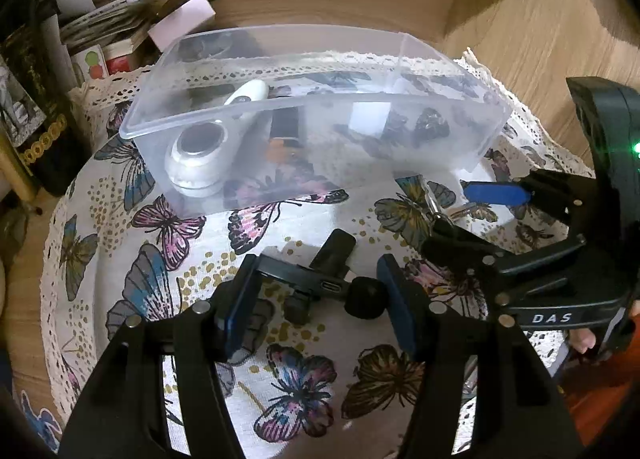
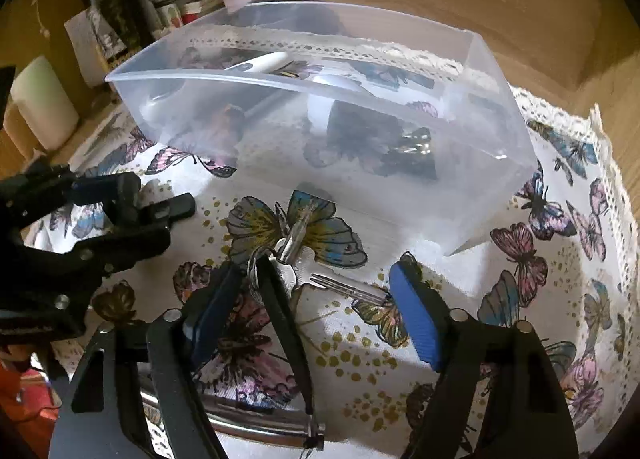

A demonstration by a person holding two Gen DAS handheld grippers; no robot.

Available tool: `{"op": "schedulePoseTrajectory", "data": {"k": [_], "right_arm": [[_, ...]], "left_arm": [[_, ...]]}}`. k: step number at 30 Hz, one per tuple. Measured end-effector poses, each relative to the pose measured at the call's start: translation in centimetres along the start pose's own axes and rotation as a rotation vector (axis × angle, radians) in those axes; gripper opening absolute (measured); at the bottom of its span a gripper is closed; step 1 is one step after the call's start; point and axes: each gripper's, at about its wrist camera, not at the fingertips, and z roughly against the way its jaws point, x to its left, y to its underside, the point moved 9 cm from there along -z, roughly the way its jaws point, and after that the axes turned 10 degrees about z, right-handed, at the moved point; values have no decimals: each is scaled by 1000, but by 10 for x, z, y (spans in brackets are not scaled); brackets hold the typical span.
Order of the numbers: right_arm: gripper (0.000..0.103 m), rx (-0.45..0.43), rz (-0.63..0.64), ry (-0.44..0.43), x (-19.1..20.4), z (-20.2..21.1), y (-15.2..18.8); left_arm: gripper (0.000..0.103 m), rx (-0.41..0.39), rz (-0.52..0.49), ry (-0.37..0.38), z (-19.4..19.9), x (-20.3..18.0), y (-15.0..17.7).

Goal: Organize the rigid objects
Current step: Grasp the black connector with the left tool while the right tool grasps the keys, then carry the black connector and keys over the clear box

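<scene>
Two keys point(image 2: 320, 275), one black gadget point(image 1: 320, 279), both grippers' fingers point(image 1: 394, 299) spread.

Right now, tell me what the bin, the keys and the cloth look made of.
Bin: frosted translucent plastic, since its contents show through hazily. Keys: probably bare metal, silvery with bright glints. Cloth: likely woven cotton, matte butterfly print with a lace edge.

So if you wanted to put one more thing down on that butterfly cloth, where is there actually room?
Bare cloth lies right of the clear box, toward the lace edge. The strip before the box is crowded: keys between the right gripper's open fingers, a black gadget between the left gripper's.
</scene>
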Motion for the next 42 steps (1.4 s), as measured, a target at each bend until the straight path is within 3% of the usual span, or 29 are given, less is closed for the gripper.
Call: {"op": "schedulePoseTrajectory", "data": {"k": [3,5,7,19,42], "right_arm": [[51,-5,-20,1,-4,1,-2],[31,-8,-29,7,-7,1,-3],[26,-11,-45,-5,-9,1,-4],[26,-35,-35,-24,-3,9,0],[26,-269,-37,26,-7,80,-40]], "left_arm": [[59,-16,3,4,3,0,-1],[59,-25,5,6,6,0,-2],[59,-35,9,6,8,1,-4],[59,-85,30,9,27,1,-13],[59,-213,49,5,63,-6,-39]]}}
